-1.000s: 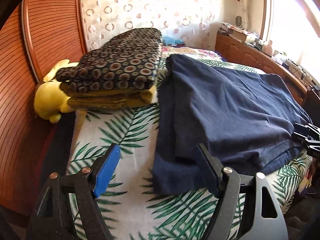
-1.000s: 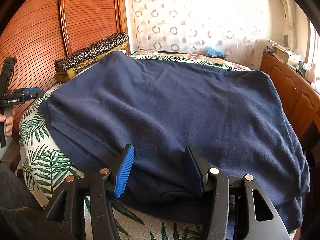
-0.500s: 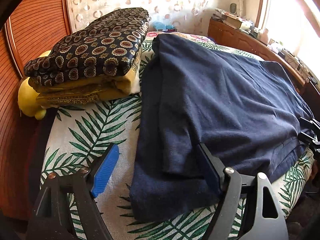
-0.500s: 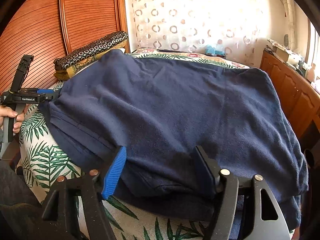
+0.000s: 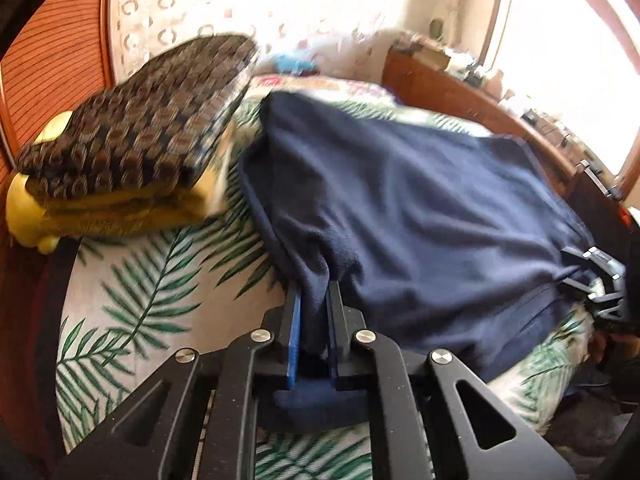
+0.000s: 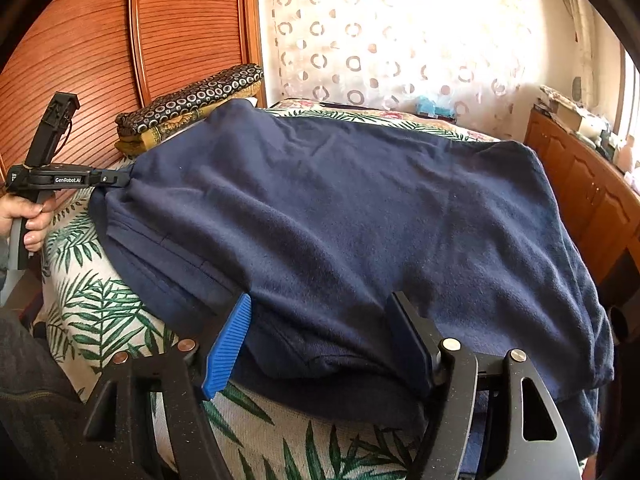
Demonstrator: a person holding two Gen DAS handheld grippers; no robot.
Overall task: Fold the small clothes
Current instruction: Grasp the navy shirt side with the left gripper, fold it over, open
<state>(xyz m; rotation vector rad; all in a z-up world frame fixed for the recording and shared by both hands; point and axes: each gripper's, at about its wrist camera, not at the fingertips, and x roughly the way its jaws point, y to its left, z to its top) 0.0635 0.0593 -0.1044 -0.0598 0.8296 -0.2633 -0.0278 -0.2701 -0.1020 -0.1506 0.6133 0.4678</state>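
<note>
- My left tool (image 5: 314, 312) has just been closing, and its jaws now pinch a bunched fold of the navy garment (image 5: 420, 216) between them; the cloth rises out of the narrow gap and puckers just above the pads.
- In the right wrist view the same left tool (image 6: 120, 178) sits at nine o'clock, clamped on the garment's left corner, with the person's hand (image 6: 24, 216) wrapped around its grip below.
- My right tool (image 6: 320, 340) has just been opening; its jaws stand wide, the blue pad (image 6: 228, 346) at seven o'clock and the dark pad at five o'clock, straddling the near hem of the garment. I see no pinch: the pads flank the cloth rather than press on it.
- The navy garment (image 6: 360, 216) lies spread across the bed, over the palm-leaf bedsheet (image 6: 100, 300), and fills most of the right wrist view. Its near edge shows a second layer underneath.
- A folded stack of patterned brown and yellow fabric (image 5: 136, 136) rests on the bed at ten o'clock of the garment, near it; I cannot tell whether they touch. This part of the left wrist view is blurred.
- A yellow soft item (image 5: 24, 216) pokes out from under that stack at nine o'clock.
- A ribbed wooden panel (image 6: 80, 48) stands behind the stack, a ring-patterned curtain (image 6: 400, 40) at twelve o'clock, and a wooden cabinet (image 6: 580, 184) at three o'clock.
</note>
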